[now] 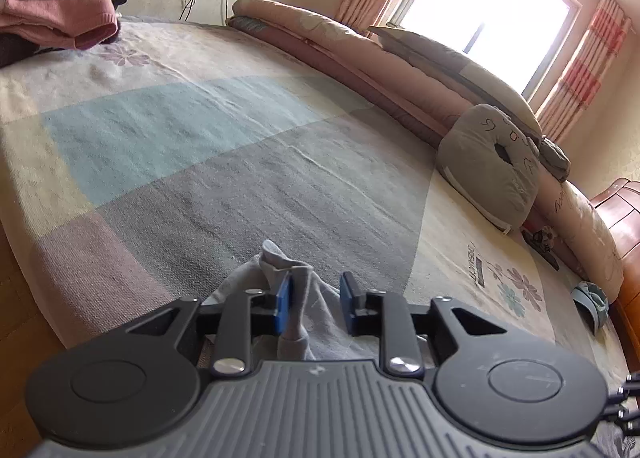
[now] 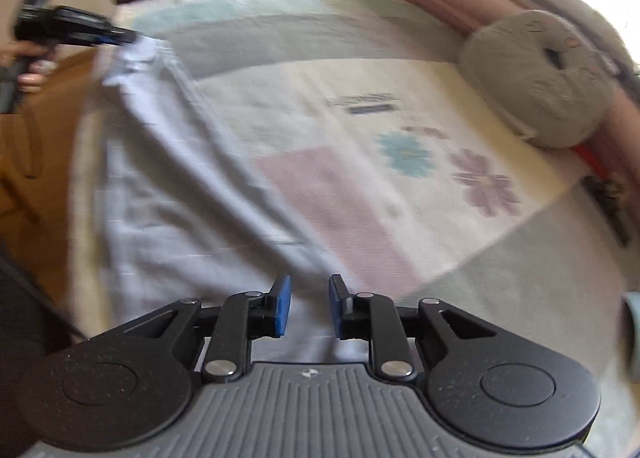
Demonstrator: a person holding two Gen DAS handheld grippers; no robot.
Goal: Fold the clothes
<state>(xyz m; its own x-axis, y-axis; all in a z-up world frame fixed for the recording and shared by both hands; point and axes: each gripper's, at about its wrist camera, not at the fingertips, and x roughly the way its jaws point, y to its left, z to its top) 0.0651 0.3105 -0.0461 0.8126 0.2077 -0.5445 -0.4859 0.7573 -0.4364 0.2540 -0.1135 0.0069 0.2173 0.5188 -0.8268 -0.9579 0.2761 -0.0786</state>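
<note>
Left wrist: folded pink pile [image 1: 60,10] sitting at far corner of bed [image 1: 240,118]. Left gripper [image 1: 314,304] standing apart, grey cloth [image 1: 296,298] bunching between pads, lying against one only; no pinch showing.

Right wrist, blurring: right gripper [image 2: 310,306] gaping, holding nothing, hovering over cloth. Cloth stretching long along bed's near edge, wrinkling, not lying folded; folding remaining.

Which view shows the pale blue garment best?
Right wrist view, despite motion blur: the pale blue garment lies spread along the bed edge, from the left gripper at its far corner down to the right gripper. Left wrist view shows only a bunched bit between its open jaws.
</note>
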